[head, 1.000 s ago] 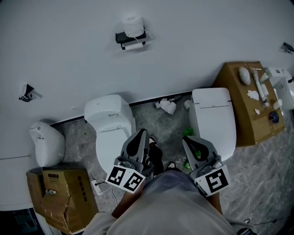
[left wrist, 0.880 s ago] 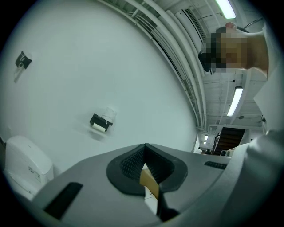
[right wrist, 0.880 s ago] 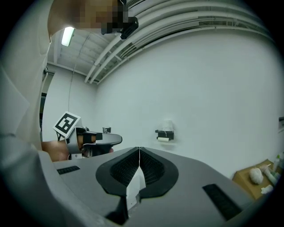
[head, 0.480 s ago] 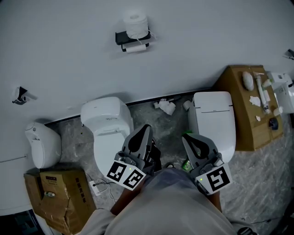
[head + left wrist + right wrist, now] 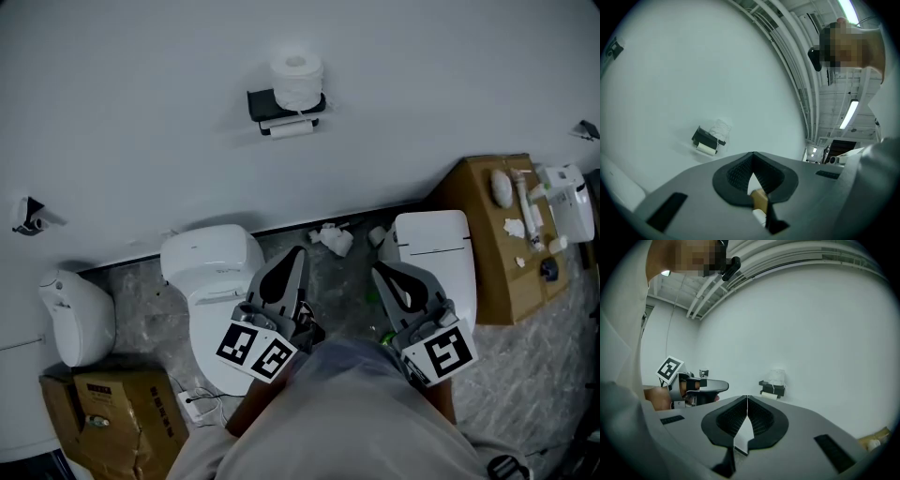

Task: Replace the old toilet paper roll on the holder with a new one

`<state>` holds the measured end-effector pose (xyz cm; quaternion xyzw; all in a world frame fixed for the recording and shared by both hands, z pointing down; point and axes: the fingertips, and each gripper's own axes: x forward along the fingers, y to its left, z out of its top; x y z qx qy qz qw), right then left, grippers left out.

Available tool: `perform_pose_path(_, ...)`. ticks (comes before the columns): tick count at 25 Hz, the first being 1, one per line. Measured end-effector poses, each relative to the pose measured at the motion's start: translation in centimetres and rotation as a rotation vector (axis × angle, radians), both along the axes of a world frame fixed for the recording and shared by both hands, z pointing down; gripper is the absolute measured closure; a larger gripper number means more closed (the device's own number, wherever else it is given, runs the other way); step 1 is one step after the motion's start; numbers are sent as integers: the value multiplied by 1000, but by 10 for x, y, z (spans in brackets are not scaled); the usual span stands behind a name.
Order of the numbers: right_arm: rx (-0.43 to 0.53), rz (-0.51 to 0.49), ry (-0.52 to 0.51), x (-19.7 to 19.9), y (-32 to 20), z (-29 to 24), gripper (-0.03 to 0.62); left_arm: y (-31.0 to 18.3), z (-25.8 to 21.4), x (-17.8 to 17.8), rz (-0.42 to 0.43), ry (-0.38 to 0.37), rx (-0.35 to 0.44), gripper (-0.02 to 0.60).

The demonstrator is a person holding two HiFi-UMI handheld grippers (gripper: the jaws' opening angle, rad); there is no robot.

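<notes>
Left gripper (image 5: 292,258), right gripper (image 5: 382,274): both clenched, jaws together on nothing, side by side at six o'clock in head view. Holder (image 5: 279,101): on wall at twelve o'clock, well apart; slim roll (image 5: 287,130) hung beneath, full roll (image 5: 298,75) upright on top

My left gripper (image 5: 296,255) and right gripper (image 5: 380,272), lower centre, are grey shells with black ribbed pads (image 5: 759,420). Each carries a white cube (image 5: 255,352) with black square markers (two faces show on the left one). Below them is my pale grey shirt (image 5: 347,422).
</notes>
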<state>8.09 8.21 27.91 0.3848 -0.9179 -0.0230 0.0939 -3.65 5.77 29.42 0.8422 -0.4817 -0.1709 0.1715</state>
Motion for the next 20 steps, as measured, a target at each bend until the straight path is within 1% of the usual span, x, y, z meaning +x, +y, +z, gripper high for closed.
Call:
perform_pose_path(4,18,17,18,-22,-31,-5,577,-23,-4,-17,11,-6,24,578)
perform_pose_path(9,31,49,4,-38,-59,-9,577,-49,-7,-36,23,-23,44,578)
perform_pose_path(16,15,79,-11,-43,-78,-5,577,-79,-8,-44,32,-42,51,577)
perform_pose_path(20,2,101,-32,-42,-91,-2,577,-92,-4,-45,40,-37,41,578)
